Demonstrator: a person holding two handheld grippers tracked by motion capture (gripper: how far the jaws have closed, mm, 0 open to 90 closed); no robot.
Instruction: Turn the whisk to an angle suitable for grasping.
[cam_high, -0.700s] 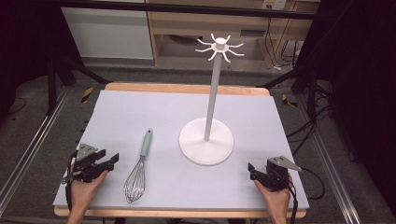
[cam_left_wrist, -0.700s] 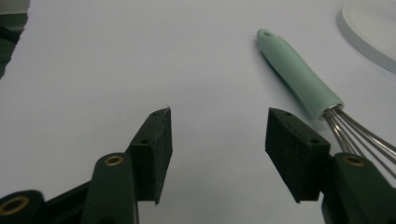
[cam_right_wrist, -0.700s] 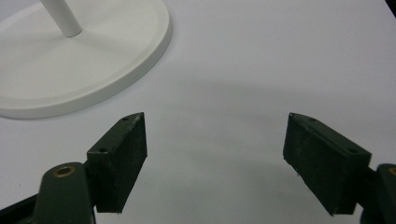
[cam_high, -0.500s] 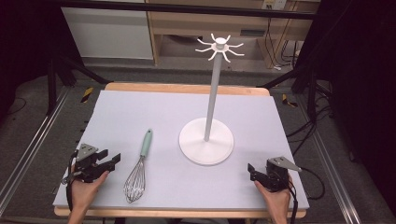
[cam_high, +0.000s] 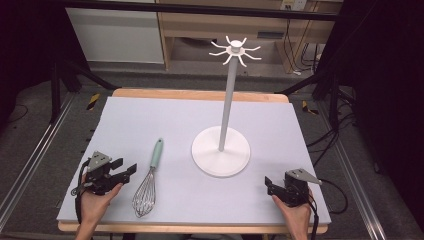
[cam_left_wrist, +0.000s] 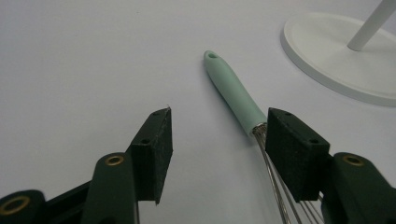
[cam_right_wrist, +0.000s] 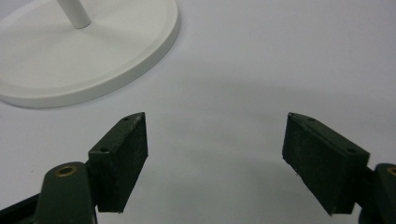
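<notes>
A whisk (cam_high: 150, 177) with a mint-green handle and wire head lies on the pale mat, handle pointing away from me. My left gripper (cam_high: 125, 166) rests just left of it, open and empty. In the left gripper view the handle (cam_left_wrist: 231, 91) lies ahead, and the wires run behind the right-hand jaw of my left gripper (cam_left_wrist: 217, 140). A white stand (cam_high: 220, 151) with a round base, a tall pole and hooks at its top rises at mid-table. Near the front right corner my right gripper (cam_high: 270, 186) is open and empty. Ahead of my right gripper (cam_right_wrist: 215, 154), to the left, lies the stand's base (cam_right_wrist: 88, 51).
The pale mat (cam_high: 150, 120) covers a wooden table. Black frame rails and cables run along both sides of the table. The stand's base (cam_left_wrist: 341, 60) lies to the right beyond the whisk in the left gripper view.
</notes>
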